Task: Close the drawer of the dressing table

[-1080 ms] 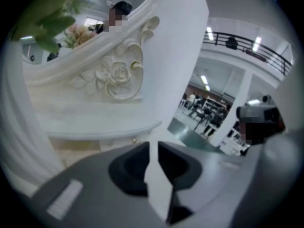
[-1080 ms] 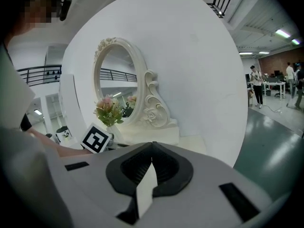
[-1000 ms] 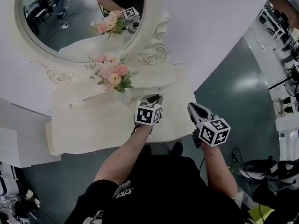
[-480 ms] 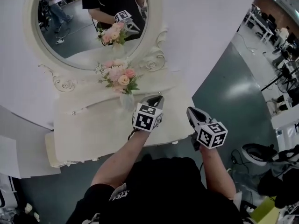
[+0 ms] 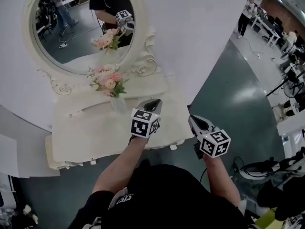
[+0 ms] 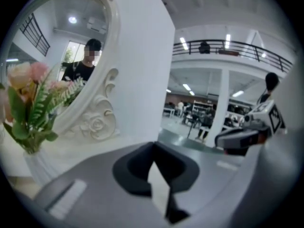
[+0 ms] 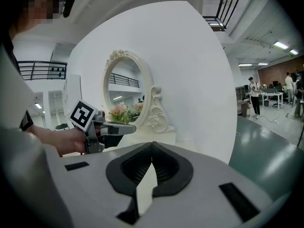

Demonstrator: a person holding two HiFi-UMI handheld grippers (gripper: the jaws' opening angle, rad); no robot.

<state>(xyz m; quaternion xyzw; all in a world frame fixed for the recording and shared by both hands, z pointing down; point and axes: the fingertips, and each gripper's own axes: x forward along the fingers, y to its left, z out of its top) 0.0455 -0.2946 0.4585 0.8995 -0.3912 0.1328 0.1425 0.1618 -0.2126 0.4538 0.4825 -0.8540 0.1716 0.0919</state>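
The drawer (image 5: 81, 159) sits in the front edge of a cream-white, carved dressing table (image 5: 95, 132). Seen from steeply above, it looks flush with that front, with small knobs just showing below the edge. Whether it is pushed fully home cannot be told from this angle.

On the back of the table top stands a small clear vase (image 5: 116, 104) holding a bunch of pink and peach flowers (image 5: 107, 82). Behind it, at the table's rear, rises an oval mirror in a scrolled cream frame (image 5: 81, 27), which reflects the flowers and the person.

The left gripper (image 5: 153, 102) hovers over the right front part of the table top, near the vase but not touching it. Its jaws are pressed together with nothing between them. The right gripper (image 5: 193, 119) hangs just off the table's right front corner, over the grey-green floor. Its jaws are also together and empty.

The job looks essentially done, so the risks are small. The main one is the left gripper: a careless swing towards the back of the table could tip the vase (it looks light and top-heavy). A second risk is a drawer left slightly proud and never checked.
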